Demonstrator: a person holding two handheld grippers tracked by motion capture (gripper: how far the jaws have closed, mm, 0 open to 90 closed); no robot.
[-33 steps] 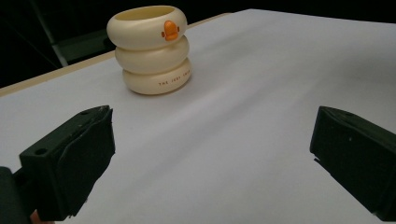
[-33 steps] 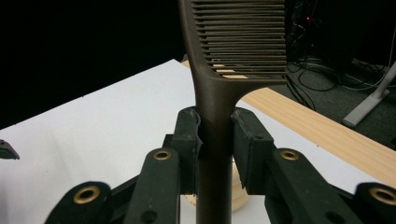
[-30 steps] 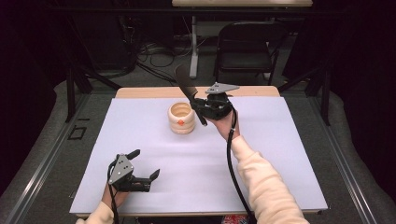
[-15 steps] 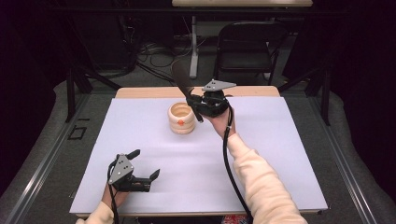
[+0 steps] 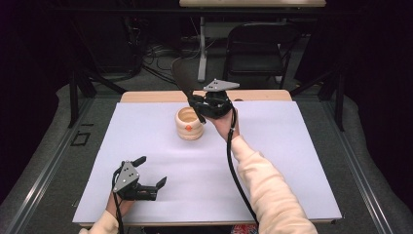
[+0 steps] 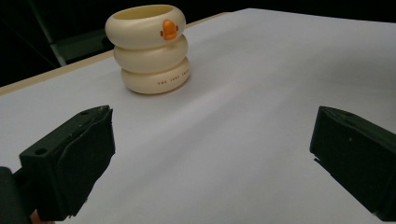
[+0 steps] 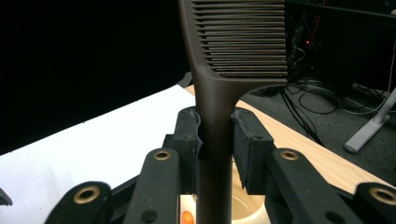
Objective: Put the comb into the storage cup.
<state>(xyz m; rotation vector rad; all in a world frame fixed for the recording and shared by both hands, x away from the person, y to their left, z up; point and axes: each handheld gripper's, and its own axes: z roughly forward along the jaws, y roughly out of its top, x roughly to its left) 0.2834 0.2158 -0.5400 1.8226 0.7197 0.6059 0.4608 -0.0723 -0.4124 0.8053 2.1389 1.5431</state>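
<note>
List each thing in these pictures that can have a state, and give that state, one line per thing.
Right gripper: shut on the comb's handle, above the holder.
Comb: held, teeth end up, handle end down near the holder's mouth.
Holder: cream, ringed, upright on the table, top open.
Left gripper: open, nothing between its jaws, low over the table.
Table: covered by a white sheet.

A lab-style recording space, dark and stripped down.

A pale wooden table (image 5: 146, 96) covered with a white sheet (image 5: 272, 161) stands inside black curtained walls (image 5: 34, 58); behind it, loose black cables (image 5: 151, 53) trail over grey carpet (image 5: 53, 161) beside a black folding chair (image 5: 255, 48) and the white leg of another table (image 5: 201, 53), and a black metal frame (image 5: 78, 87) brackets the table.
</note>
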